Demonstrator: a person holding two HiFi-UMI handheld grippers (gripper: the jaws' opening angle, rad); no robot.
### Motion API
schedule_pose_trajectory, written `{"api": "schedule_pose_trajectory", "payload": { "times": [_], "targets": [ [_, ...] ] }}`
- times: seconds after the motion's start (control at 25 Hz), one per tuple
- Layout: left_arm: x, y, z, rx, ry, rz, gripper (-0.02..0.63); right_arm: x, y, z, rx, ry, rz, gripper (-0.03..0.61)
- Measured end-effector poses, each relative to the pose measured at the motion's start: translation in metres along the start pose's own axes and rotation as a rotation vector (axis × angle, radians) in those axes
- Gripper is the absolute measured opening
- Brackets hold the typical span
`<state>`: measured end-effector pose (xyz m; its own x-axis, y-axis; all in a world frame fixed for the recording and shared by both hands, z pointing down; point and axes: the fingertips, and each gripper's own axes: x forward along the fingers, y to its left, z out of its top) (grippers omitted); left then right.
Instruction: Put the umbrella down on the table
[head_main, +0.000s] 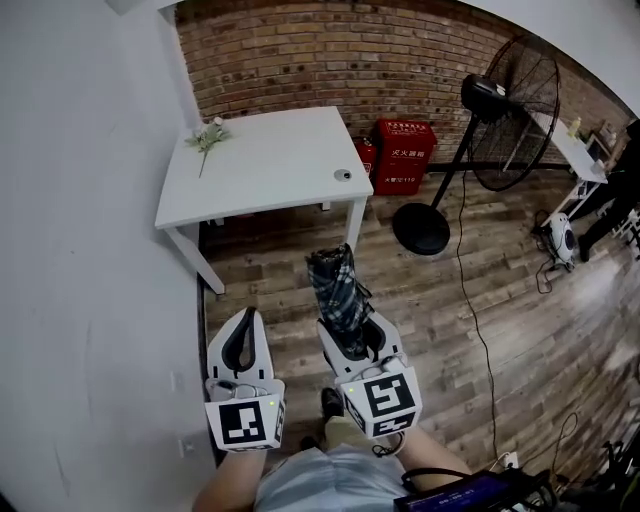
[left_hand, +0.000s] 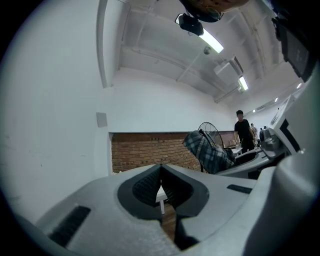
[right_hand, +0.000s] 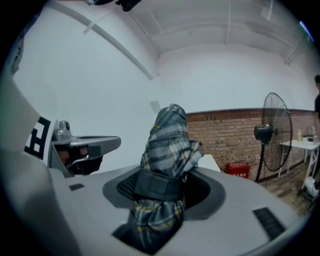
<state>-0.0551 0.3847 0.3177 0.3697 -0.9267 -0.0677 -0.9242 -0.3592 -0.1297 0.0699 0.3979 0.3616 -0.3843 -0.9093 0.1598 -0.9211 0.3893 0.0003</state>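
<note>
A folded plaid umbrella (head_main: 336, 285) (right_hand: 167, 150), grey with yellow lines and a dark strap round it, stands out forward from my right gripper (head_main: 352, 335) (right_hand: 165, 192), whose jaws are shut on it. It also shows at the right of the left gripper view as the umbrella (left_hand: 206, 150). My left gripper (head_main: 240, 340) (left_hand: 161, 187) is beside it on the left, jaws together, holding nothing. The white table (head_main: 290, 165) stands ahead against the brick wall, a little way beyond both grippers.
A sprig of flowers (head_main: 208, 137) lies at the table's far left and a small round object (head_main: 343, 174) near its right edge. A red box (head_main: 403, 155) and a standing fan (head_main: 500, 100) are to the right on the wooden floor. A white wall (head_main: 80, 250) runs close on the left.
</note>
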Motion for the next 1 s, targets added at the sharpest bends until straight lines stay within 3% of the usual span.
{"api": "schedule_pose_trajectory", "payload": {
  "times": [0.6,1.0],
  "targets": [
    [0.131,0.032,0.002,0.022,0.003,0.076,0.005,0.121,-0.079,0.026,-0.012,0.007,0.074,0.222],
    [0.186,0.089,-0.035,-0.015,0.057,0.111,0.005,0.202,-0.084,0.014,-0.013,0.08,0.103,0.222]
  ]
}}
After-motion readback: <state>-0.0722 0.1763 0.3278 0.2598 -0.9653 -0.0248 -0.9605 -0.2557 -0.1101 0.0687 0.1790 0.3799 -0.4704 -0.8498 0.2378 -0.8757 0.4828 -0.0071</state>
